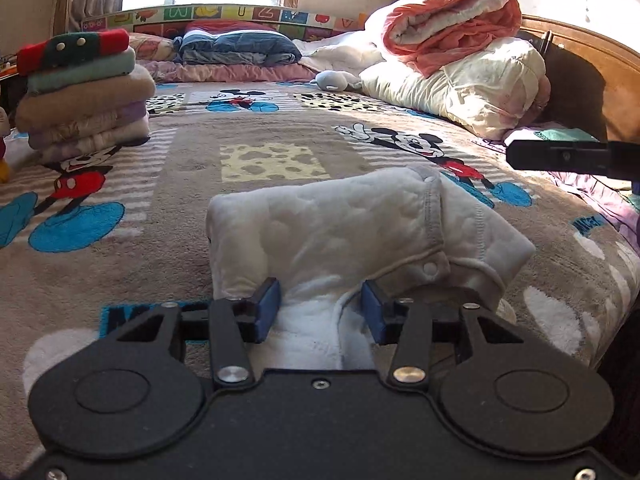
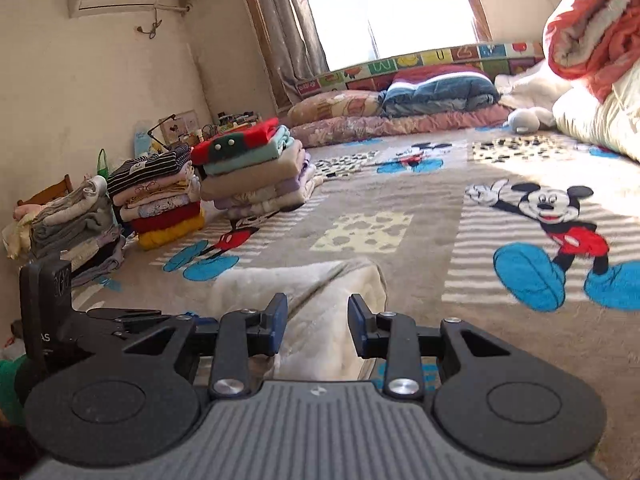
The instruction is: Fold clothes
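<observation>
A white quilted baby garment [image 1: 328,232] with snap buttons lies folded into a thick bundle on the Mickey Mouse blanket [image 1: 260,128]. My left gripper [image 1: 320,306] is open, its blue pads [image 1: 269,308] either side of the bundle's near edge, cloth lying between them. In the right wrist view the same garment [image 2: 320,288] sits just ahead of my right gripper [image 2: 318,320], which is open over its near edge. The right gripper's black body [image 1: 560,158] shows at the right edge of the left wrist view.
A stack of folded clothes [image 1: 80,88] stands at the far left of the bed; more stacks [image 2: 160,200] sit beside it. Rolled quilts [image 1: 452,40] and the wooden headboard [image 1: 580,72] fill the right. Pillows [image 2: 436,92] and a plush toy [image 1: 336,80] lie under the window.
</observation>
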